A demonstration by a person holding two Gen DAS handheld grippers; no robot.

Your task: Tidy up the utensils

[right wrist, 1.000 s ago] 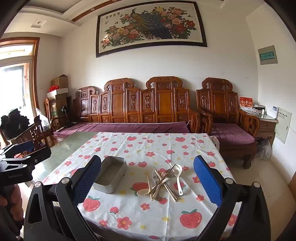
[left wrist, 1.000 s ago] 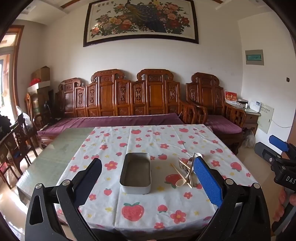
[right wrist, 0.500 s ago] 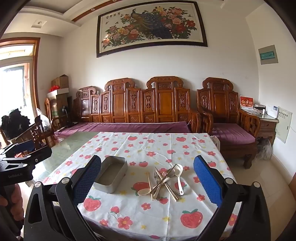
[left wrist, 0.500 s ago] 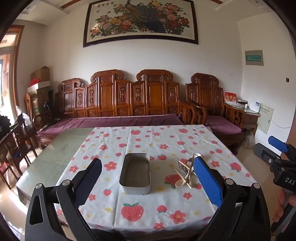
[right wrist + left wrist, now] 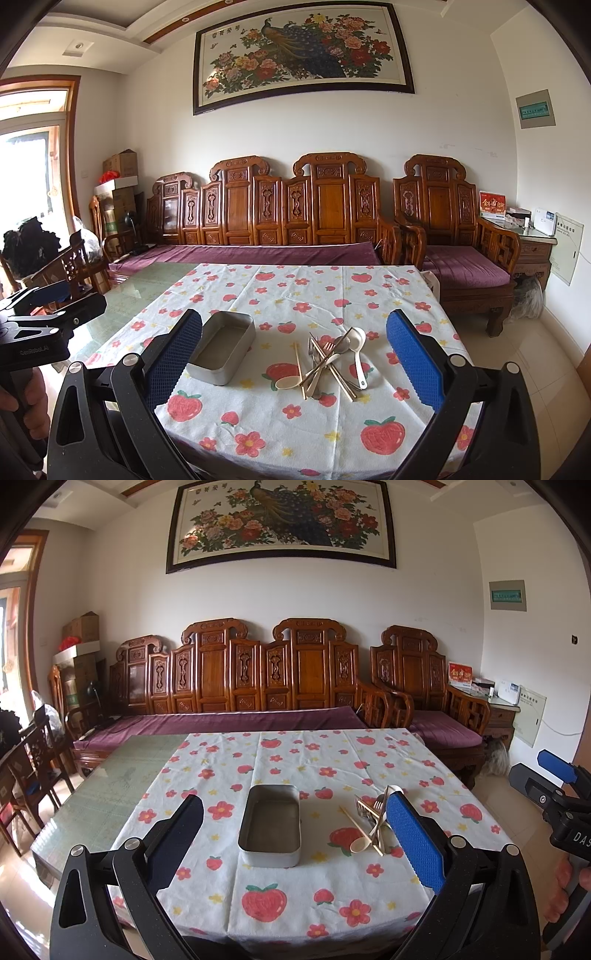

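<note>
Awaiting First Pick: Utensils Unsorted

Hovering short of the table (image 5: 369, 295), the left gripper (image 5: 295, 834) and right gripper (image 5: 295, 354) both stand wide apart and hold nothing. The metal tin (image 5: 221, 349) sits empty on the strawberry cloth. The utensil pile (image 5: 328, 363), spoons, forks and chopsticks crossed over one another, lies just right of the tin, apart from it. Judged: sorting not begun. The next move calls for singling out one top-lying piece.
</note>
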